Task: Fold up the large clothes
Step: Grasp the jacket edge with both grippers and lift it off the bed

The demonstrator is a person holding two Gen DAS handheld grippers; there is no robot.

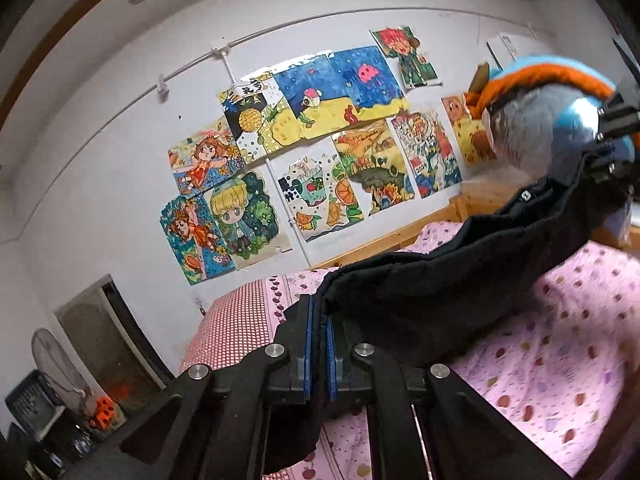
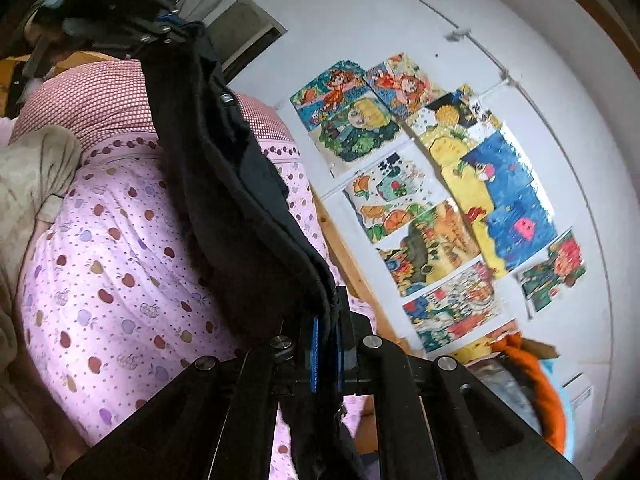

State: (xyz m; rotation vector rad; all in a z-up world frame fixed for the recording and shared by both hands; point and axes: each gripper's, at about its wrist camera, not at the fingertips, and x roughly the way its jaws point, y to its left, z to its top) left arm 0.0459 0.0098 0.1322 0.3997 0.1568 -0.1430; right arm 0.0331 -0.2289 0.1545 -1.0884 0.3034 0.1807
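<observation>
A large black garment (image 1: 432, 284) hangs stretched in the air between my two grippers, above a bed. My left gripper (image 1: 319, 320) is shut on one edge of it; the cloth runs from its blue pads up to the right gripper (image 1: 612, 152) at the upper right. In the right wrist view my right gripper (image 2: 326, 320) is shut on the garment (image 2: 240, 184), which stretches up and left to the left gripper (image 2: 160, 32). The rest of the cloth droops below both grippers.
The bed has a pink fruit-print sheet (image 1: 560, 340) and a red-checked pillow (image 2: 100, 96). A beige cloth (image 2: 28, 184) lies at its left. Children's drawings (image 1: 312, 152) cover the white wall. A plush toy (image 1: 552, 100) is at the right. A wooden bed frame (image 1: 384, 240) runs along the wall.
</observation>
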